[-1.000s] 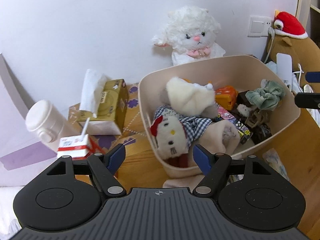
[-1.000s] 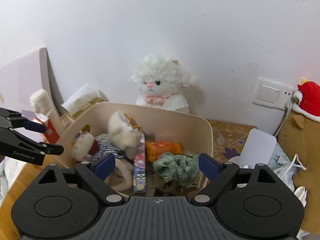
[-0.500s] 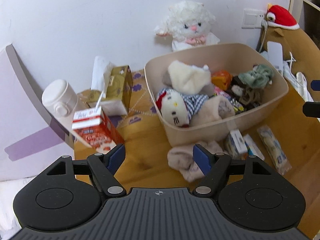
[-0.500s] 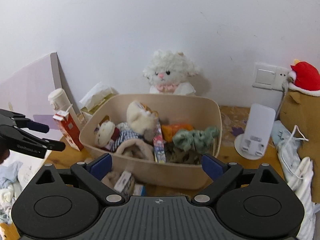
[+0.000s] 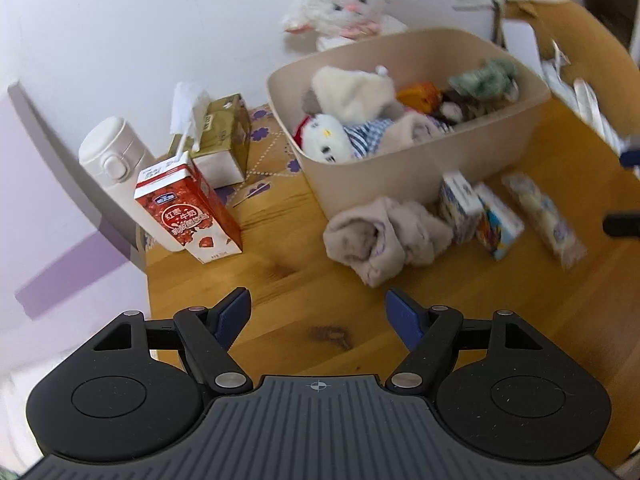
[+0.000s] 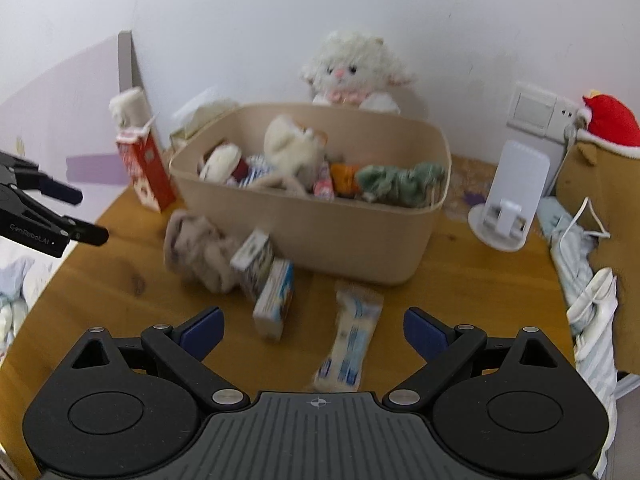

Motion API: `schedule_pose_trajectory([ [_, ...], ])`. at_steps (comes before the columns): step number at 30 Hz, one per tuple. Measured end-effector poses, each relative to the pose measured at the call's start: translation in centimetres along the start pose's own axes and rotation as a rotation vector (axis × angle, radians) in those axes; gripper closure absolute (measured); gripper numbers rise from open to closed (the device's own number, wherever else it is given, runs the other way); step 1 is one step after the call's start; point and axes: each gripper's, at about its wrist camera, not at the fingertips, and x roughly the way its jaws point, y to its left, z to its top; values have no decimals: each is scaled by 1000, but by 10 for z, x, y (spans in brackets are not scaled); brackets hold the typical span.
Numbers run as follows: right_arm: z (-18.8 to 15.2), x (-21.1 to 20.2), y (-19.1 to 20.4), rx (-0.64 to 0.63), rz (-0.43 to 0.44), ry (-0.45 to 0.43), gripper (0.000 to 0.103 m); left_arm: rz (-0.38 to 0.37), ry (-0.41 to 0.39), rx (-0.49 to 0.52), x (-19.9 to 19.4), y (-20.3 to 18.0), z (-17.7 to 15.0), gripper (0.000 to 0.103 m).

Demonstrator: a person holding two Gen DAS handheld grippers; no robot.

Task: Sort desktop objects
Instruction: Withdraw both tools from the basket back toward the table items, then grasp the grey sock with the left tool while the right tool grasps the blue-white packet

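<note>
1. Left wrist view: the left gripper (image 5: 318, 306) is hanging over bare wooden desk (image 5: 280, 280) with its jaws standing wide and nothing between them. The crumpled beige cloth (image 5: 384, 236) is lying ahead of it, touching the front wall of the beige bin (image 5: 400, 176). Risk: the cloth is soft and is likely to bunch, so a shallow pinch may be catching only one fold and trailing the rest across the two small boxes (image 5: 480, 212) just beside it.

2. Left wrist view: the red milk carton (image 5: 188, 208) is standing upright near the desk's left edge, with a straw in its top, beside a white flask (image 5: 114, 156) and a tissue box (image 5: 224, 140). Risk: a sideways sweep could be tipping it; whether it is holding liquid cannot be told.

3. Right wrist view: the right gripper (image 6: 312, 330) is also spread wide and empty, with the long snack packet (image 6: 352, 344) lying flat on the desk directly ahead between its fingers. Risk: a thin, flat wrapper may be slipping out from under the pads, or its contents may be getting crushed.

4. Right wrist view: the bin is already crowded with plush toys and a green scrunchie (image 6: 400, 180). Risk: added items may be riding over the rim. The picture is blurred, so aim may be suffering.
</note>
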Motion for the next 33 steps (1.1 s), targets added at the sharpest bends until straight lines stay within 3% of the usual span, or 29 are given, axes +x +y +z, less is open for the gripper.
schedule_pose_trajectory([
  [8, -15, 10, 17, -22, 59, 54, 6, -10, 21, 206, 8, -28, -25, 27],
  [21, -32, 41, 37, -49, 95, 158, 8, -88, 146, 174, 50, -28, -46, 23],
  [28, -23, 66, 44, -91, 82, 162, 10, -122, 140, 134, 72, -20, -41, 23],
  [33, -16, 85, 51, -137, 64, 165, 12, -136, 95, 85, 86, -17, -23, 23],
])
